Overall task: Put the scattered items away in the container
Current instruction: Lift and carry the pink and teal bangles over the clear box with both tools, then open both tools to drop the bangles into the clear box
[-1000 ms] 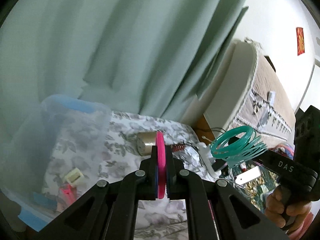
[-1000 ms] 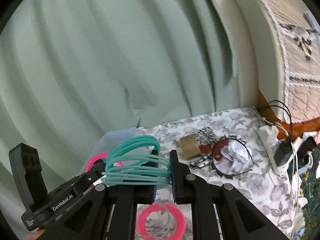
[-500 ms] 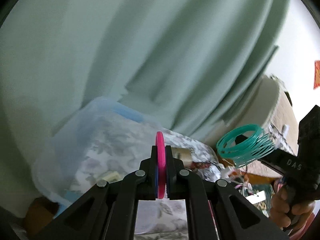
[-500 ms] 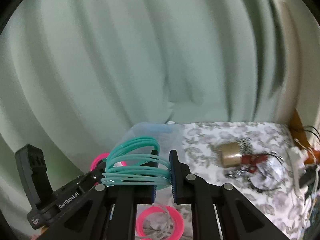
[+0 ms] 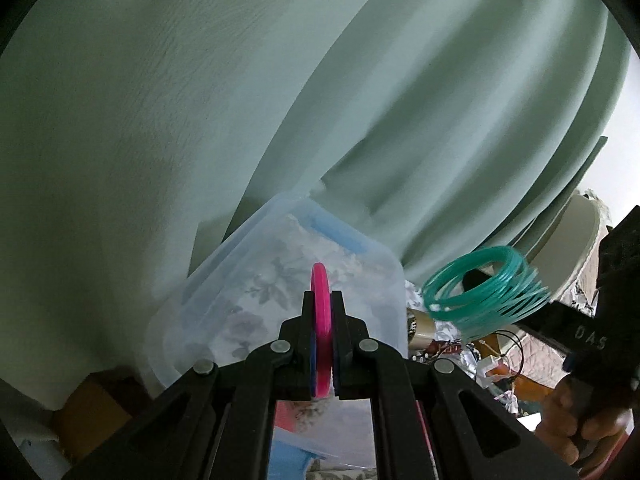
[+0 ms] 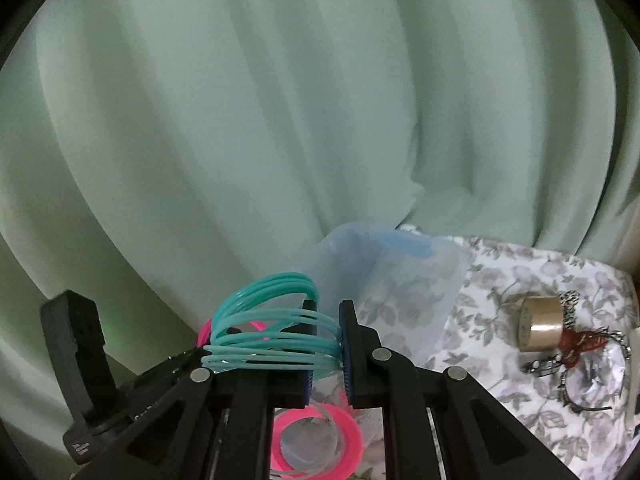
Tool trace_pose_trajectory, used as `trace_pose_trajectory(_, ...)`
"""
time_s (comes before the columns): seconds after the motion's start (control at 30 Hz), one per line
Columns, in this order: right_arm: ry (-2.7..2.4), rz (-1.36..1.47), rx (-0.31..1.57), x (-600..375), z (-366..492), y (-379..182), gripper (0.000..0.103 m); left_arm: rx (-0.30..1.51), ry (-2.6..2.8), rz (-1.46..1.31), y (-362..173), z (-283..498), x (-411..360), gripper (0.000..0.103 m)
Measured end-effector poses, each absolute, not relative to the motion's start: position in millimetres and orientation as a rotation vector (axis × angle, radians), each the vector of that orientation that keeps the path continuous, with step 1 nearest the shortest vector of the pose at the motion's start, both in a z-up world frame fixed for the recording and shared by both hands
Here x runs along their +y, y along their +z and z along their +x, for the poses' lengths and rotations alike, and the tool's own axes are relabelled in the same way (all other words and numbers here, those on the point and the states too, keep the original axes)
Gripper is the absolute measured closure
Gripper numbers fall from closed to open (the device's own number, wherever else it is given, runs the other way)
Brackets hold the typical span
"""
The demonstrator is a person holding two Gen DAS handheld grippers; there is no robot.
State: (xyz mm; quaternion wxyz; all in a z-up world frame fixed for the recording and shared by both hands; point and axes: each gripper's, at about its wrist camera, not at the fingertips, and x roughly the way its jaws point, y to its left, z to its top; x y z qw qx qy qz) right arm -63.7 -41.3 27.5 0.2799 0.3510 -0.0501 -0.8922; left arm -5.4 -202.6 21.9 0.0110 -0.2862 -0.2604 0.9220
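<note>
My left gripper (image 5: 322, 336) is shut on a pink coil (image 5: 321, 304), held edge-on above the clear plastic container (image 5: 224, 292) with blue handles. My right gripper (image 6: 325, 344) is shut on a teal coil (image 6: 264, 336), held above the near side of the container (image 6: 416, 280). The teal coil also shows in the left wrist view (image 5: 484, 300), to the right of the container. Another pink coil (image 6: 320, 440) lies below my right gripper. The left gripper's body (image 6: 92, 372) shows at lower left in the right wrist view.
A green curtain (image 6: 280, 120) hangs close behind the container. On the floral cloth (image 6: 520, 380) to the right lie a gold tape roll (image 6: 540, 328), a red and black tangle of cords (image 6: 580, 344) and crumpled foil. A brown box (image 5: 92, 408) sits at lower left.
Both grippers have swung left with their coils held. The container has moved from the left toward the middle of both views, and the bed and clutter on the right have slid out.
</note>
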Motion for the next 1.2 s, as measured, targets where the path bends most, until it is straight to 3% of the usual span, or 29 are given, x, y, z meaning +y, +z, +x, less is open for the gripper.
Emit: trace_pose_trajectory(1.2, -2.323, 1.216, -0.038, -57.9, -87.0, -41.0, 0.086, -0.826, 2.830, -1.115, -11.5, -29.2, -202.6, 0.098)
